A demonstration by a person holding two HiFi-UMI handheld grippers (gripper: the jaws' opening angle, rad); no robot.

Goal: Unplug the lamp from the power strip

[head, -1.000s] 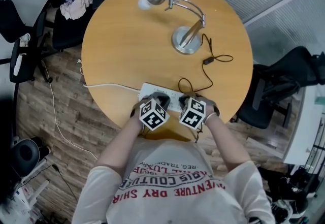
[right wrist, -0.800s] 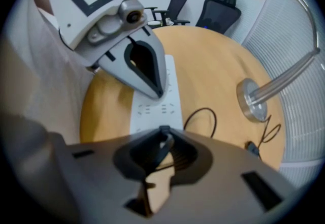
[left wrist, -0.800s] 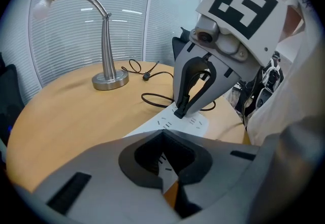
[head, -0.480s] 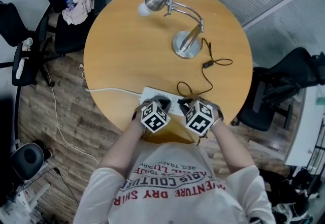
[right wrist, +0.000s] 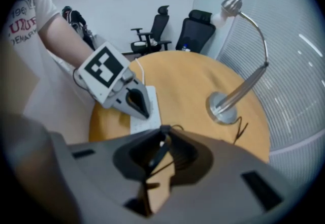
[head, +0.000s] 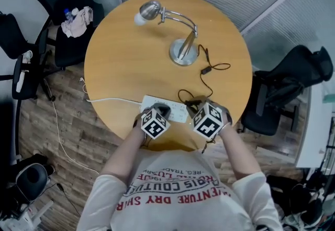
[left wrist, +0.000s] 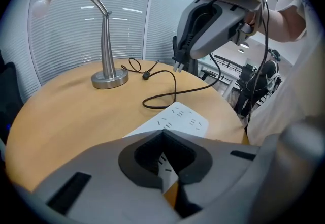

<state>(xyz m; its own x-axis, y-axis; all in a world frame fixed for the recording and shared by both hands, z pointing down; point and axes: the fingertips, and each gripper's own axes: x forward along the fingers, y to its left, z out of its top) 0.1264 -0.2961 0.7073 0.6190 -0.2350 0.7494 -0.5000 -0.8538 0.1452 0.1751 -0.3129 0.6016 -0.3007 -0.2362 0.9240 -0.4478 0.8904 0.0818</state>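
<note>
Now right gripper (right wrist: 162, 139), just tightened, pinches black pronged plug (left wrist: 175, 55); left gripper (left wrist: 163, 134) pressed together.

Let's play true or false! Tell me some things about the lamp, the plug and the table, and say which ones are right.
1. The plug sits in the power strip. False: the right gripper holds the plug in the air, clear of the power strip. Its jaws have just been closing, with the plug between them.
2. The left gripper rests on the power strip. True.
3. The lamp stands upright on the table. True.
4. The table is square. False: the table is round.
5. The lamp's cord is white. False: the cord is black.
</note>
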